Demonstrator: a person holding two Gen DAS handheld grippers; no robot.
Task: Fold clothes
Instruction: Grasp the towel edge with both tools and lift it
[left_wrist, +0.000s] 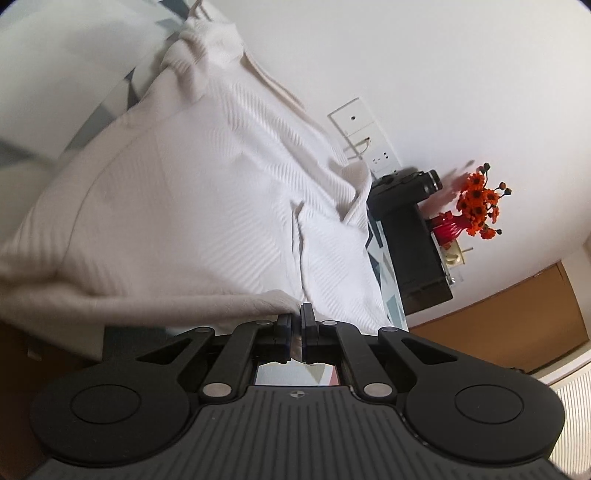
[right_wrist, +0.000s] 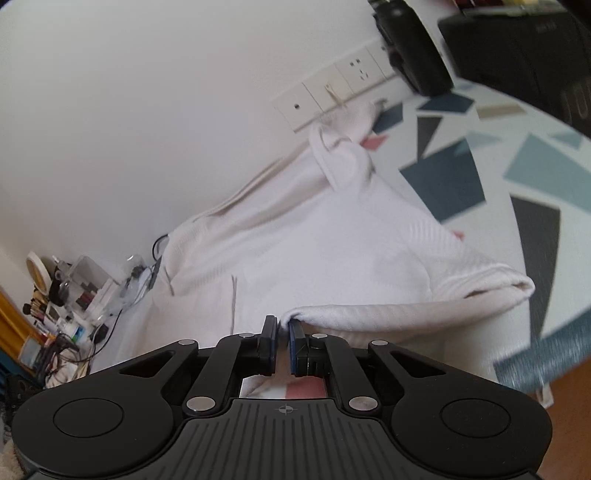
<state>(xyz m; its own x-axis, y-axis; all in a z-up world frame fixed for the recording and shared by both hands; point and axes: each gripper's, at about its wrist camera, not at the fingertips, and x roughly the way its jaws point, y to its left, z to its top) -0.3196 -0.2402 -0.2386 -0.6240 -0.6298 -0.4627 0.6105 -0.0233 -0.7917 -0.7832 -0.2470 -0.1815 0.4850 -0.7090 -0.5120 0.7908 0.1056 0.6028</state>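
A white ribbed garment (left_wrist: 207, 206) lies spread over a table with a geometric-patterned cloth. In the left wrist view my left gripper (left_wrist: 295, 317) is shut on the garment's near hem, which rolls up to the left of the fingers. In the right wrist view the same white garment (right_wrist: 295, 240) stretches away toward the wall. My right gripper (right_wrist: 283, 325) is shut on a folded edge of it, and that edge runs off to the right as a thick rolled band (right_wrist: 443, 295). Both held edges are lifted slightly off the table.
A black camera (left_wrist: 402, 188) and a black box (left_wrist: 421, 254) stand at the table's far end beside orange flowers (left_wrist: 480, 203) in a red vase. Wall sockets (right_wrist: 332, 92) run along the wall. Cosmetics and cables clutter (right_wrist: 66, 295) the left. The patterned tablecloth (right_wrist: 480, 155) shows on the right.
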